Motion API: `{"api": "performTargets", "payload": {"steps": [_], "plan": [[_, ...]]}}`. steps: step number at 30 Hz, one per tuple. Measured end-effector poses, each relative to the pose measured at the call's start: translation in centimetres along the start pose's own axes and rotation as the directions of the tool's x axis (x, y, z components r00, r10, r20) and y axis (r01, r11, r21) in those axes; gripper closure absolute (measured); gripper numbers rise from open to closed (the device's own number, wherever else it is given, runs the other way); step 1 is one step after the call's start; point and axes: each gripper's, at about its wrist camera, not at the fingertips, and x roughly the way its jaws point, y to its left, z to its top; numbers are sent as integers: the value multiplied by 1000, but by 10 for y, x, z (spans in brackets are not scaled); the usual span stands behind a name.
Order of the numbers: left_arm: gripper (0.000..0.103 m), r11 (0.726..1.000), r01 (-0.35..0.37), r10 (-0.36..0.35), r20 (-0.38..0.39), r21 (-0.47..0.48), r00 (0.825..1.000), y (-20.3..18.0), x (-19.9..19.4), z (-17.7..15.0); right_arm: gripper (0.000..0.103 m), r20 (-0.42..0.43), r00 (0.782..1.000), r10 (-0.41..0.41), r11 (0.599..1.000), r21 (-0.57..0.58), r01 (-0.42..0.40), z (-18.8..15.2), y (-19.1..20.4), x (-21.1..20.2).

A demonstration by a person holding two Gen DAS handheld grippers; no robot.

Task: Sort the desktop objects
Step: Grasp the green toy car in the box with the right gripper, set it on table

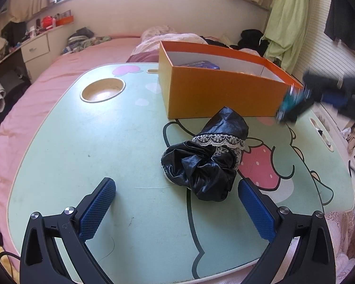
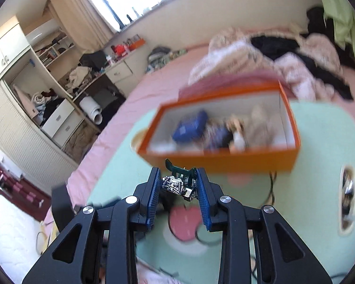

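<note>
Green-and-chrome toy car [image 2: 178, 184] — clamped aloft, just before orange box [image 2: 215, 161]

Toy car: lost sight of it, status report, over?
Right tool shut on toy car, short of orange box. Left tool open, black lace-trimmed cloth ahead. Nothing in the way.

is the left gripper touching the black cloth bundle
Apart. The left wrist view shows the left gripper open, its blue pads flanking the near end of the black cloth bundle, with green table visible between each pad and the cloth.
</note>
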Motion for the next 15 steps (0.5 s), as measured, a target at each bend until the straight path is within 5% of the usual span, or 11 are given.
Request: {"api": "performTargets", "payload": {"steps": [3,8,9,11,15], "plan": [[1,1000,3,-3,0,3,1000,0,0,0,71,-30,999,-34,999,4,34,-11,-13,19],[1,1000,9,-9,-1,10,1000,0,1,0,67,-7,997,76,989,129,-74,-27,-30,27],[1,1000,9,-9,-1,12,1000,0,1,1,63,-7,997,79,991,113,-77,-33,-29,25],[1,1000,11,-11,-1,14,1000,1,1,0,32,-22,999,43,997,59,-42,-45,-25,21],[1,1000,13,-13,-2,19,1000,2,3,2,29,14,998,-60,998,10,60,-70,-30,7]]}}
